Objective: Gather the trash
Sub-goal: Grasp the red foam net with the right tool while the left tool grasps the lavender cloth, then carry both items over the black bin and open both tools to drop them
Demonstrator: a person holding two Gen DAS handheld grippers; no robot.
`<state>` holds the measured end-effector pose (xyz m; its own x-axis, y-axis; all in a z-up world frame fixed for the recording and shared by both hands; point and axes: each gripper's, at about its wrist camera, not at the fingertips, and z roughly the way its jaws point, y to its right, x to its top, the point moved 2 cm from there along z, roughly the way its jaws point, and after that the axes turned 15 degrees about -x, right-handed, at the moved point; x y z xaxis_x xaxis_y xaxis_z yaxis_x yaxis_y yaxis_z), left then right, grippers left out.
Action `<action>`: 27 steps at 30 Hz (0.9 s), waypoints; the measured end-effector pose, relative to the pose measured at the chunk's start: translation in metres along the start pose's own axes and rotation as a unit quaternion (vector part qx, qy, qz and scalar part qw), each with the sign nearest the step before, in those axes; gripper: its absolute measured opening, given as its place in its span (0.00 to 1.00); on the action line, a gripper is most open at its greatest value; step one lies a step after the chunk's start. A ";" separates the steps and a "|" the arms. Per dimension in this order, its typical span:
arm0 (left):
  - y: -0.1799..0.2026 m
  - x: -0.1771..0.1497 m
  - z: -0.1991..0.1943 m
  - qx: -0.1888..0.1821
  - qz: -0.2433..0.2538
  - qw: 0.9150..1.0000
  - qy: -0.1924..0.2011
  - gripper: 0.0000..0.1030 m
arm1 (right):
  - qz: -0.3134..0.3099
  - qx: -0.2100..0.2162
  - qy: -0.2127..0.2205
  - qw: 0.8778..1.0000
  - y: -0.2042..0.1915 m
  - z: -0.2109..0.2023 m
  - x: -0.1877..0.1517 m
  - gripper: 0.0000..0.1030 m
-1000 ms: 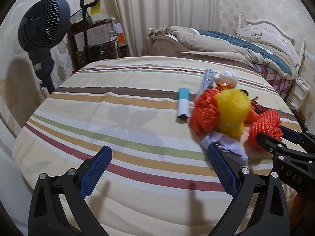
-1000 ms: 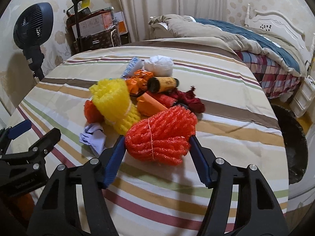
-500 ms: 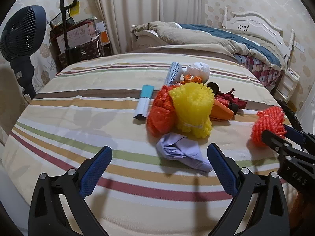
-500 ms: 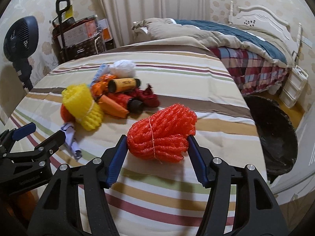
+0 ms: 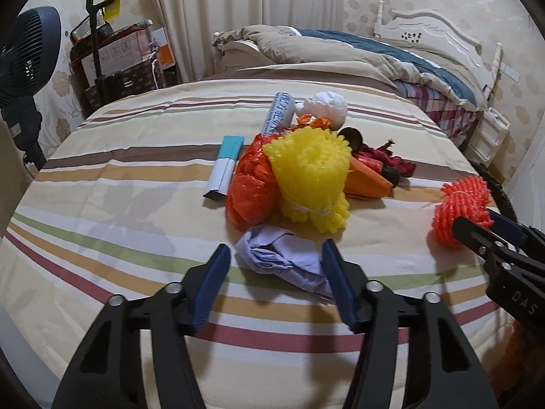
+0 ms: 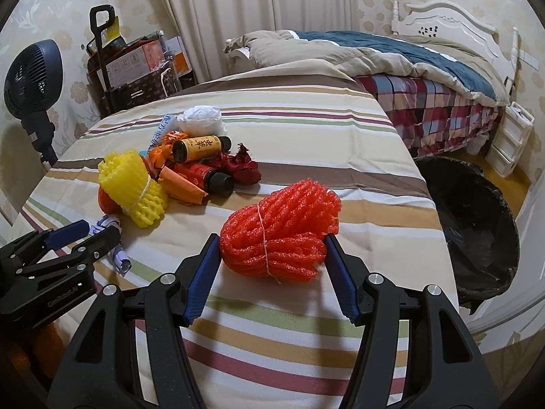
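Observation:
A crumpled lavender paper wad (image 5: 282,259) lies on the striped bedspread (image 5: 119,204), in front of the trash pile. My left gripper (image 5: 274,260) straddles it with its jaws closing. The right pad touches the wad and a thin gap shows at the left pad. In the right wrist view the left gripper (image 6: 85,235) sits low at the left over the same wad (image 6: 117,259). My right gripper (image 6: 270,243) is shut on a red foam net bundle (image 6: 282,225) and holds it above the bedspread. From the left wrist view that bundle (image 5: 460,201) is at the far right.
The pile holds a yellow foam net (image 5: 310,170), an orange plastic bag (image 5: 252,187), a blue and white box (image 5: 224,167), a white wad (image 5: 327,105) and bottles (image 6: 201,148). A black-lined trash bin (image 6: 477,225) stands off the bed's right edge. A fan (image 6: 30,81) stands at the left.
My left gripper has moved in over the lavender wad and its jaws have narrowed around it. The right gripper has carried the red bundle right, away from the pile and nearer the bin.

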<state>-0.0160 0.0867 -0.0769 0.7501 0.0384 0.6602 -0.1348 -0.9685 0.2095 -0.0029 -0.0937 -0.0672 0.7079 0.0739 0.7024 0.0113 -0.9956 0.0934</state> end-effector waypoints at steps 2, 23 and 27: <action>0.001 -0.001 0.002 -0.002 -0.002 1.000 -0.006 0.53 | 0.000 0.000 0.000 1.000 0.000 0.000 0.000 0.58; -0.011 -0.011 0.000 -0.019 -0.024 1.000 -0.005 0.41 | -0.001 0.000 0.003 1.000 0.002 -0.001 -0.001 0.56; -0.010 -0.012 -0.004 -0.026 -0.027 0.999 0.000 0.41 | -0.004 -0.002 0.007 1.000 0.001 -0.002 -0.002 0.54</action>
<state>-0.0270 0.0969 -0.0840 0.7567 0.0906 0.6474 -0.1280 -0.9506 0.2827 -0.0059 -0.0952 -0.0670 0.6985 0.0825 0.7108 0.0144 -0.9947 0.1013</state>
